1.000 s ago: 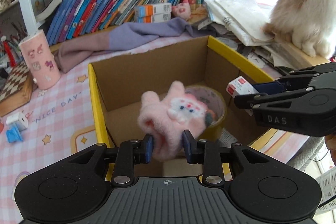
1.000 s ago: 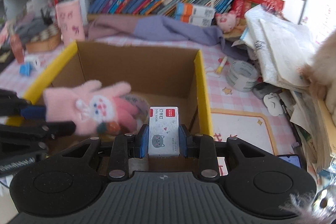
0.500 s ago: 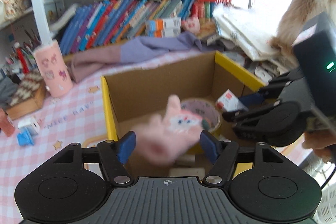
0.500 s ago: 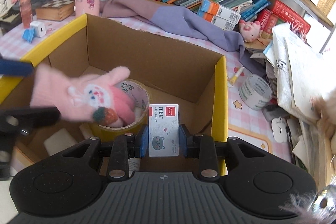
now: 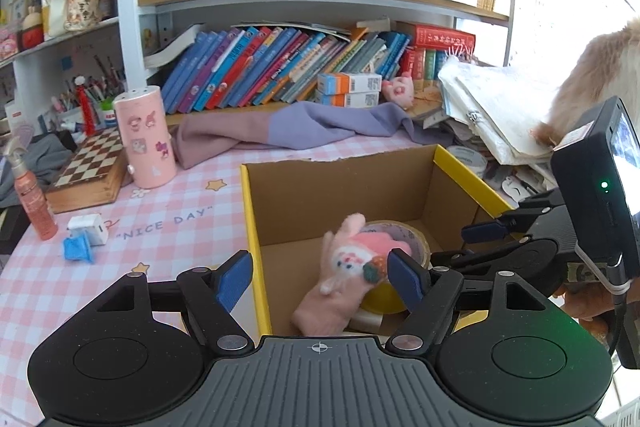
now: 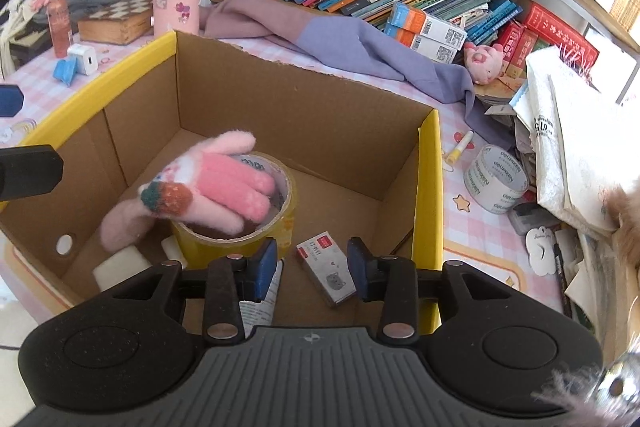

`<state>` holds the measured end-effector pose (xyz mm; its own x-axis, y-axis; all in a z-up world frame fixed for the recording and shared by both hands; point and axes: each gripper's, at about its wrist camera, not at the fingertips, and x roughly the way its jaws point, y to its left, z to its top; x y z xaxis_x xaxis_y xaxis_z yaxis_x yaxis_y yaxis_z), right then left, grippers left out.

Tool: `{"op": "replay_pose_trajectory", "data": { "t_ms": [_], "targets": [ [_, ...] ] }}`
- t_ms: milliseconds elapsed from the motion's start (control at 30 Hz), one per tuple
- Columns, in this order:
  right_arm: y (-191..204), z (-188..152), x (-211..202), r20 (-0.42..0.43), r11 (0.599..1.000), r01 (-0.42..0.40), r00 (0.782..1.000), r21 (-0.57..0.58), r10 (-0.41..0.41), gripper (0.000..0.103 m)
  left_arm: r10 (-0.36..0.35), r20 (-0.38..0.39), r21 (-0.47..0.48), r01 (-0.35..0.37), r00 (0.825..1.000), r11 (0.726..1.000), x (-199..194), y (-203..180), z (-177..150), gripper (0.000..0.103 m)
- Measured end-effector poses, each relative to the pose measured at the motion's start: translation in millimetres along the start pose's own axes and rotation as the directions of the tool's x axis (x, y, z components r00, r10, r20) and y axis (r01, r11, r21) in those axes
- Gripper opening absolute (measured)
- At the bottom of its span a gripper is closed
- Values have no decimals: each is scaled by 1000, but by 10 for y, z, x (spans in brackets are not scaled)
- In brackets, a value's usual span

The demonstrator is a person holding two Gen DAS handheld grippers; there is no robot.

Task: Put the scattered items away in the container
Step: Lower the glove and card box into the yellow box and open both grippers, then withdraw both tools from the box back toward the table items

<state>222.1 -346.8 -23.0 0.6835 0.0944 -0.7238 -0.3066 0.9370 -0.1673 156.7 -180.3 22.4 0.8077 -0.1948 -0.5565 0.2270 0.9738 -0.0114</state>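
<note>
In the left wrist view, the left gripper (image 5: 320, 279) is seen spread wide with nothing between its blue pads. Below it, inside the yellow-rimmed cardboard box (image 5: 460, 171), a pink knitted bunny glove (image 5: 348, 275) is draped over a yellow roll of tape (image 5: 404, 263).

In the right wrist view, the right gripper (image 6: 312, 269) is likewise parted and empty. A small white staple box (image 6: 326, 267) is seen lying on the box floor between its fingers, beside the tape roll.
</note>
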Motion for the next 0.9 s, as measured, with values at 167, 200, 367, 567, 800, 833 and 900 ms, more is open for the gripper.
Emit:
{"op": "replay_pose_trajectory", "data": {
  "t_ms": [167,200,367,567,800,833,900],
  "targets": [
    [-49,-52,-182,57,997,-22,998,79,17,43,18,13,-13,-18,1000,1000,-89,-10,-36,84],
    [-57,-70,-231,71,995,-23,997,99,16,44,20,12,-18,-19,1000,1000,-105,-5,-47,84],
    [-87,-165,-481,133,982,-22,991,185,-3,44,24,10,-41,-23,1000,999,-203,34,-118,85],
    [-34,-283,-718,178,968,2,983,253,-48,44,28,13,-61,-27,1000,998,-331,125,-201,85],
    [148,-432,-939,189,954,43,977,298,-103,44,7,11,-74,-6,1000,997,-495,284,-323,85],
    [180,-459,-965,185,952,50,977,302,-110,44,2,9,-74,-1,1000,997,-517,311,-342,85],
    [255,-508,-1013,175,946,68,976,316,-128,44,-9,6,-72,9,1000,997,-565,365,-378,85]
  ]
}}
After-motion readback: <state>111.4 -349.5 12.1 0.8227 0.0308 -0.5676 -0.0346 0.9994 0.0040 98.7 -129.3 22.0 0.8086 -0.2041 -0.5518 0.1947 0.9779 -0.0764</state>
